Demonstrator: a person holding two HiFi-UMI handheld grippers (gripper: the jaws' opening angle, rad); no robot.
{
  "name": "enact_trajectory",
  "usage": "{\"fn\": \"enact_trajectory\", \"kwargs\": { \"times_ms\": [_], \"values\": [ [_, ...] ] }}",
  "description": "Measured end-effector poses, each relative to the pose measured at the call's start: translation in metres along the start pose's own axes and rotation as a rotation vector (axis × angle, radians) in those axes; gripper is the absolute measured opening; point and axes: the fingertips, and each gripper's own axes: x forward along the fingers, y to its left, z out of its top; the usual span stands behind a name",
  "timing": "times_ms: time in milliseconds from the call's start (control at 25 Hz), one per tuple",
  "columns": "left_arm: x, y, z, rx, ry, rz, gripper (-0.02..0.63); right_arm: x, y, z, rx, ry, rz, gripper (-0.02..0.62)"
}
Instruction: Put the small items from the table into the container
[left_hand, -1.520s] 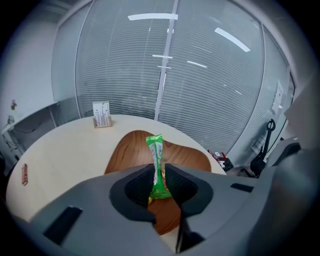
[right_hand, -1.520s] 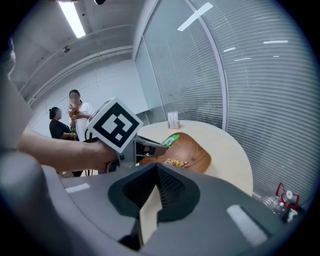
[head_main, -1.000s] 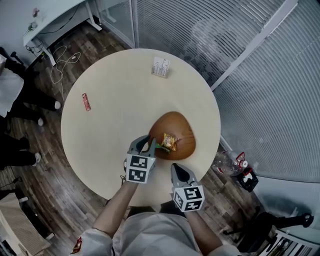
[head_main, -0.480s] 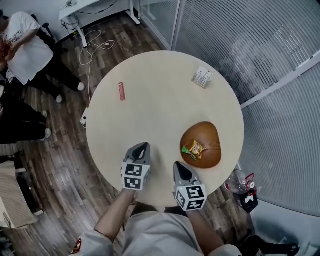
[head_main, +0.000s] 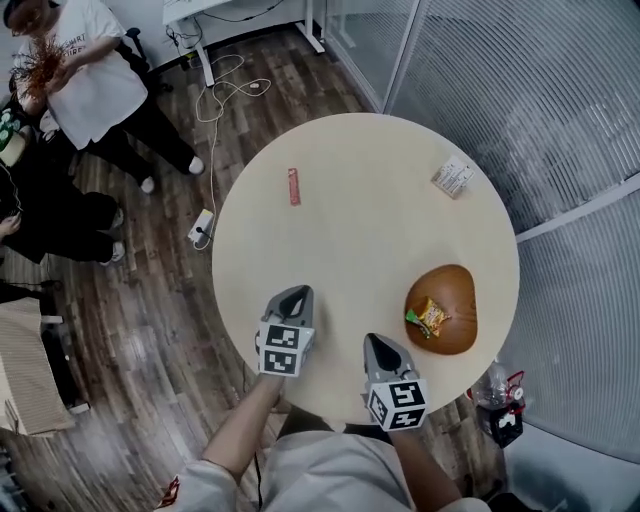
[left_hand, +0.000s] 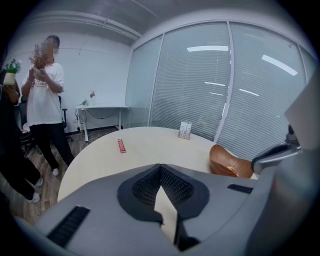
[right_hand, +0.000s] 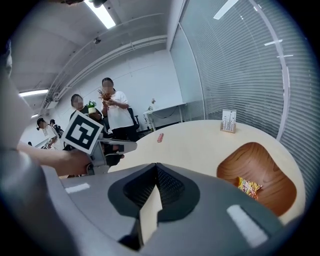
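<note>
The red item (head_main: 294, 186) and the white packet (head_main: 453, 177) (print unreadable) are too small to identify.

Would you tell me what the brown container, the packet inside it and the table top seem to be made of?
The container looks like wood or wood-look plastic: smooth brown with faint grain streaks. The packet seems thin glossy printed film, crinkled. The table top appears pale matte laminate or painted board: uniform, no grain.

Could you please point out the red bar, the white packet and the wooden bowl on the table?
red bar (head_main: 294, 187), head view, its middle.
white packet (head_main: 453, 178), head view, its middle.
bowl (head_main: 464, 296), head view, bare inner wall.
</note>
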Motion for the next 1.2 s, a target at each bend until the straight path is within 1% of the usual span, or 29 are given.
{"fn": "enact_trajectory", "kwargs": {
  "times_ms": [80, 160, 200, 280, 320, 360, 480, 560, 640, 720, 800, 880, 1120, 1160, 1200],
  "values": [
    [0.010, 0.025, 0.010, 0.014, -0.004, 0.017, 0.003, 0.002, 0.005, 0.001, -0.007, 0.011, -0.011, 0.002],
    [0.026, 0.048, 0.018, 0.021, 0.017, 0.023, 0.003, 0.004, 0.007, -0.001, -0.003, 0.017, -0.024, 0.002],
    [0.036, 0.058, 0.022, 0.014, 0.028, 0.028, 0.016, 0.005, 0.006, -0.004, 0.000, 0.021, -0.030, 0.002],
    [0.060, 0.078, 0.030, -0.016, 0.040, 0.055, 0.096, 0.007, 0.002, -0.009, 0.005, 0.035, -0.041, 0.002],
    [0.071, 0.089, 0.036, -0.035, 0.044, 0.069, 0.119, 0.008, 0.000, -0.010, 0.008, 0.040, -0.048, 0.002],
    [0.083, 0.100, 0.043, -0.054, 0.050, 0.080, 0.160, 0.010, 0.001, -0.010, 0.010, 0.044, -0.054, 0.002],
    [0.123, 0.128, 0.055, -0.081, 0.082, 0.110, 0.218, 0.013, 0.003, -0.006, 0.016, 0.052, -0.073, 0.002],
    [0.151, 0.141, 0.054, -0.095, 0.129, 0.123, 0.224, 0.014, 0.000, -0.004, 0.019, 0.054, -0.088, 0.002],
    [0.179, 0.149, 0.045, -0.125, 0.189, 0.132, 0.224, 0.014, -0.006, -0.004, 0.025, 0.058, -0.107, 0.002],
    [0.197, 0.160, 0.038, -0.125, 0.228, 0.160, 0.224, 0.015, -0.010, -0.005, 0.037, 0.068, -0.126, 0.002],
    [0.210, 0.172, 0.036, -0.098, 0.241, 0.201, 0.224, 0.014, -0.014, -0.004, 0.046, 0.073, -0.147, 0.002],
    [0.221, 0.180, 0.034, -0.092, 0.246, 0.232, 0.224, 0.011, -0.021, -0.004, 0.055, 0.076, -0.169, 0.002],
    [0.246, 0.186, 0.035, -0.094, 0.262, 0.255, 0.222, 0.000, -0.045, -0.008, 0.081, 0.086, -0.218, 0.002],
    [0.248, 0.188, 0.036, -0.090, 0.265, 0.262, 0.202, -0.001, -0.048, -0.009, 0.083, 0.089, -0.222, 0.002],
    [0.248, 0.188, 0.036, -0.087, 0.267, 0.265, 0.196, -0.002, -0.050, -0.010, 0.086, 0.091, -0.224, 0.002]
  ]
}}
